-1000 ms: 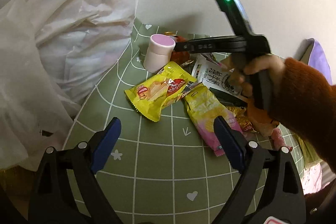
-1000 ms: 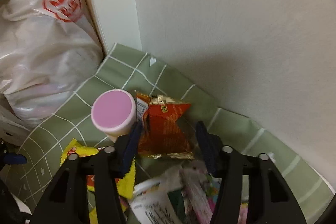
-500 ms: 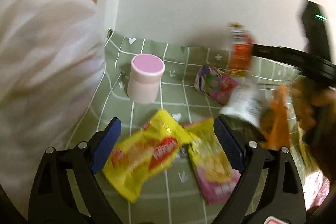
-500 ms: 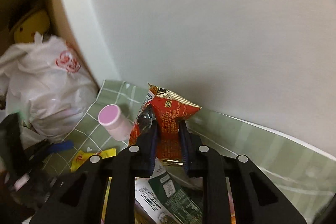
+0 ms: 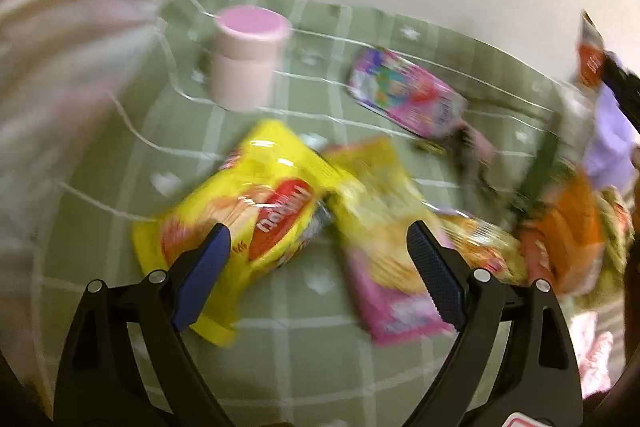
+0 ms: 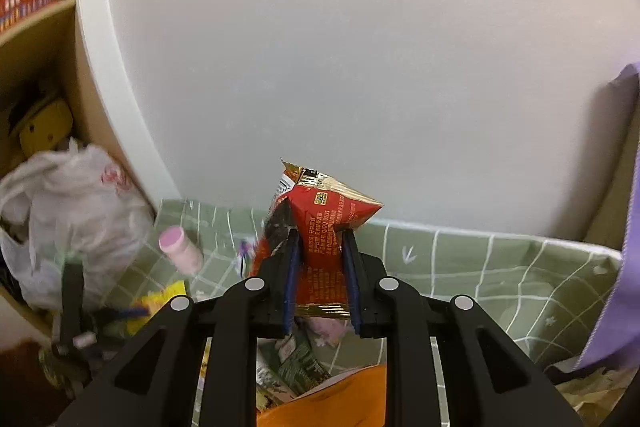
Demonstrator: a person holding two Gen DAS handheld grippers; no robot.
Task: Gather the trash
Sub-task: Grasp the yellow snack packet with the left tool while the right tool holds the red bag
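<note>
**Red wrapper lifted off the cluttered cloth**

My right gripper [image 6: 319, 259] pinches a crumpled red-and-gold snack wrapper [image 6: 326, 227] between its blue pads, its jaws having just been closing, and holds it in the air in front of the white wall [image 6: 360, 47], with open room above and to the right. Below, the green checked tablecloth [image 6: 480, 267] runs back to meet that wall. My left gripper [image 5: 318, 259] hangs with its jaws spread wide and nothing between the pads, over a yellow snack bag [image 5: 256, 211] and a yellow-and-pink packet [image 5: 384, 251] that lie touching. Behind them, a pink-lidded tub [image 5: 248, 63] stands near the cloth's far left corner, beside the white plastic bag [image 5: 60, 87]. A colourful pink packet [image 5: 408, 95] lies apart, toward the wall. More wrappers crowd the right edge; the left view is blurred.
</note>
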